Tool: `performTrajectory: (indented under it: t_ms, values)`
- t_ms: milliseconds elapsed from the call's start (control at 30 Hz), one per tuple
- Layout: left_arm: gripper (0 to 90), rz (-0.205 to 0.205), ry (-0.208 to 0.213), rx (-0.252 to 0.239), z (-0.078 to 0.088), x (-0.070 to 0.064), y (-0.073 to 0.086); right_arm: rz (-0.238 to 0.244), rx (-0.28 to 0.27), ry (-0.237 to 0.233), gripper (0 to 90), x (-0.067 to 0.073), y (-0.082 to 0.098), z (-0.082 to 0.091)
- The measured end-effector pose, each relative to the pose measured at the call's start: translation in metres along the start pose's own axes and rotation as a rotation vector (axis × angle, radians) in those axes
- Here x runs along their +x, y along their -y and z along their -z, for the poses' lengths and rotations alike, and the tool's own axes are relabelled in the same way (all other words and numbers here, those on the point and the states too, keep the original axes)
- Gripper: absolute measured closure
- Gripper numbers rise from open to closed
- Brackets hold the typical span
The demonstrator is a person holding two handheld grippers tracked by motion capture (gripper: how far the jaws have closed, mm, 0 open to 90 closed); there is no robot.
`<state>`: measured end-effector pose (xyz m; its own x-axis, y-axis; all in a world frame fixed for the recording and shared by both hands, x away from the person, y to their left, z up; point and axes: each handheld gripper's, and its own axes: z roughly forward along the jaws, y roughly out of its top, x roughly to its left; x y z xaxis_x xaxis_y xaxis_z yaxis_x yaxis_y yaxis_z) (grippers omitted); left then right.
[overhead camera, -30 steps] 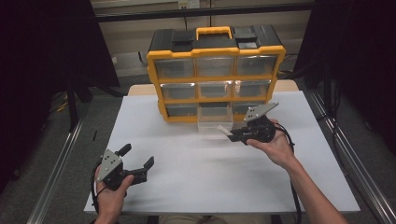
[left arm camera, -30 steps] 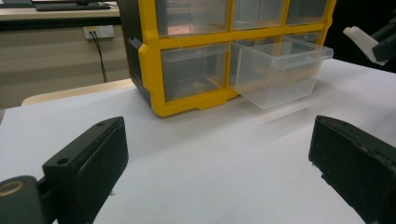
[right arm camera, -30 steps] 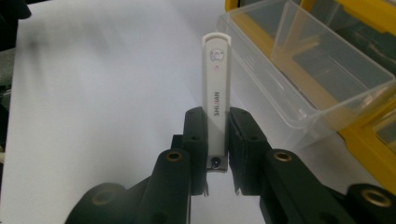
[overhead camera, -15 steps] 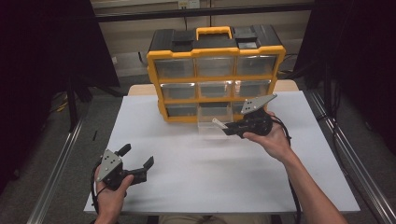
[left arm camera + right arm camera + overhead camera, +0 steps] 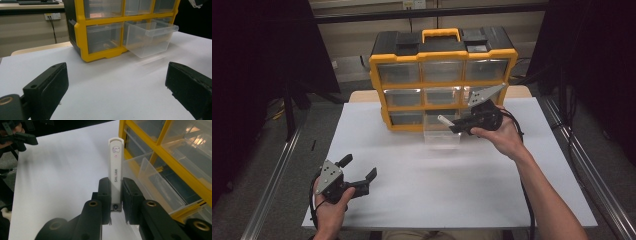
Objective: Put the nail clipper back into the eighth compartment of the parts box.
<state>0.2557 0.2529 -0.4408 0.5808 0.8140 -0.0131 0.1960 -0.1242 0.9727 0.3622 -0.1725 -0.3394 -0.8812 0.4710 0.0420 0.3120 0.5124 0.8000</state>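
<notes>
The organiser is glossy yellow and black plastic with clear, smooth drawers. The bench is matt white. The stick looks smooth white plastic.

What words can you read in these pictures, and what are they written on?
"SHIJAN", roughly, the middle letters unclear: on the slim white plastic stick clamped in the right gripper.
Small pink logo above it: too blurred to read.
Yellow and black plastic drawer cabinet: no readable text.

A slim white stick clamped between the jaws of the right gripper carries the lengthwise grey letters "SH" and "AN", with one pink letter between them too small to read.
</notes>
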Motion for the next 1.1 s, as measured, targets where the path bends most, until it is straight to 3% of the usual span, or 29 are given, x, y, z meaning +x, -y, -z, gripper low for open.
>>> performTrajectory:
  t_ms: [133, 267, 767, 967, 1100]
  values:
    - [4.7, 0.013, 0.000, -0.009, 0.000, 0.000, 0.000, -0.011, 0.006, 0.007, 77.6, -0.005, -0.006, 0.000]
    - [4.7, 0.001, -0.003, -0.004, 0.001, 0.001, 0.000, -0.024, 0.014, 0.013, 77.6, -0.009, -0.010, 0.000]
    - [4.7, -0.008, -0.009, -0.004, 0.002, 0.002, -0.001, -0.011, 0.117, 0.047, 77.6, -0.023, -0.035, -0.010]
    - [4.7, -0.007, -0.005, 0.001, 0.002, 0.001, 0.000, -0.004, 0.136, 0.053, 77.6, -0.023, -0.041, -0.014]
    - [4.7, -0.001, -0.007, -0.009, 0.002, 0.000, 0.000, 0.000, 0.188, 0.061, 77.6, -0.026, -0.047, -0.020]
